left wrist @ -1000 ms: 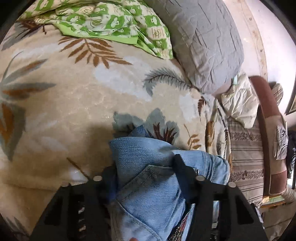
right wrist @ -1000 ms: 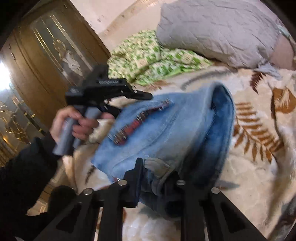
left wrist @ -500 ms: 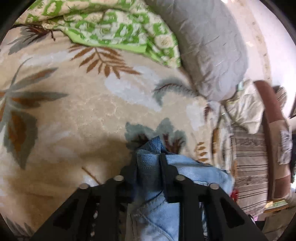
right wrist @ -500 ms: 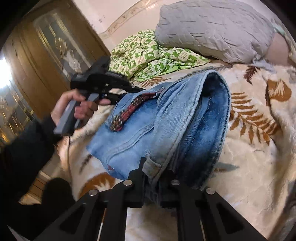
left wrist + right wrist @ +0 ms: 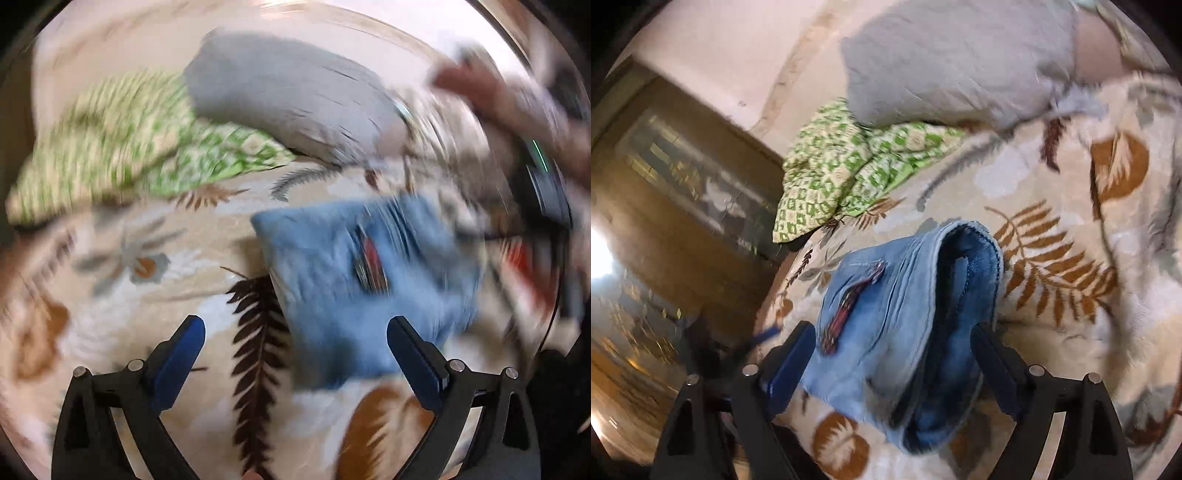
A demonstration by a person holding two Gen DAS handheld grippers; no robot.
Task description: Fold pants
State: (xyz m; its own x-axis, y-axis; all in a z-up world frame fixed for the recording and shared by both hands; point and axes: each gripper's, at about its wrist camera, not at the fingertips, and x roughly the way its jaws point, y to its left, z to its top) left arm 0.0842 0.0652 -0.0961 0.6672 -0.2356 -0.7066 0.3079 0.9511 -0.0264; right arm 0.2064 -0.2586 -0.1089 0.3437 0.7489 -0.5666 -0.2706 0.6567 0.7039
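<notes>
Spreading wide, your left gripper (image 5: 293, 341) has its blue-padded jaws apart with nothing between them, hovering above the cream leaf-print blanket (image 5: 122, 295). The folded light-blue denim pants (image 5: 365, 288) lie on that blanket, just ahead and to the right. Your right gripper (image 5: 894, 349) is parted too, its fingers straddling the pants (image 5: 905, 314) without pinching them. Behind sit the grey pillow (image 5: 956, 62) and the green-and-white patterned cloth (image 5: 846, 166). The left view is heavily blurred.
</notes>
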